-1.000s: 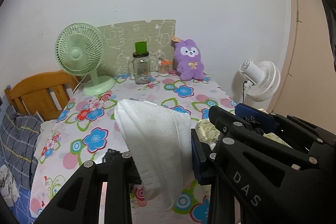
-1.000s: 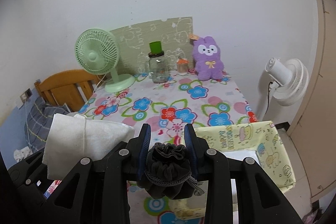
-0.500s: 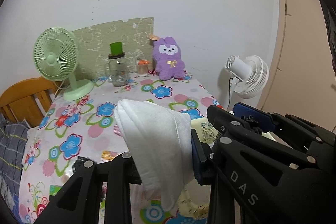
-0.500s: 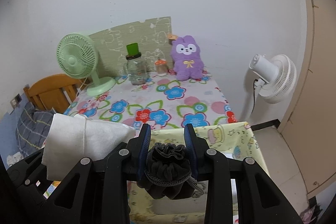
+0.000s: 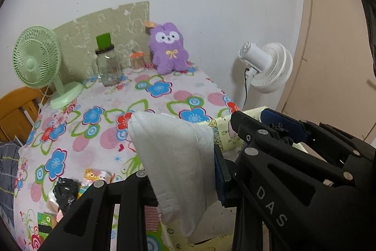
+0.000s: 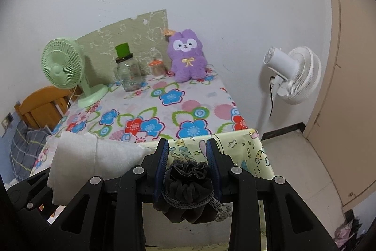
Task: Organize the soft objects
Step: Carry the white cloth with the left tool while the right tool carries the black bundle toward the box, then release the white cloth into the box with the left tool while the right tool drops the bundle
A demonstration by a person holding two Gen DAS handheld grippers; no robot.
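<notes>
My left gripper (image 5: 181, 171) is shut on a folded white cloth (image 5: 174, 152), which stands up between its pads and droops below them. In the right wrist view my right gripper (image 6: 188, 149) is shut on a dark grey drawstring pouch (image 6: 188, 182), its cord hanging underneath. The two grippers are side by side; the right gripper (image 5: 253, 119) shows black at the right of the left wrist view, and the white cloth (image 6: 89, 157) at the left of the right wrist view. A yellow patterned fabric bin (image 6: 246, 152) lies just under and ahead of both. A purple plush toy (image 6: 186, 55) sits against the far wall.
On the flowered tablecloth (image 5: 159, 88) stand a green fan (image 5: 35, 58), a glass jar (image 5: 108, 67) and a small orange-lidded jar (image 5: 137, 60). A black bag (image 5: 67, 189) and packets lie near the front edge. A white floor fan (image 6: 291, 74) stands right, a wooden chair (image 5: 14, 107) left.
Both grippers have moved right and a little down, each keeping its load. The yellow bin, earlier to the right, now lies under the right gripper's fingers.
</notes>
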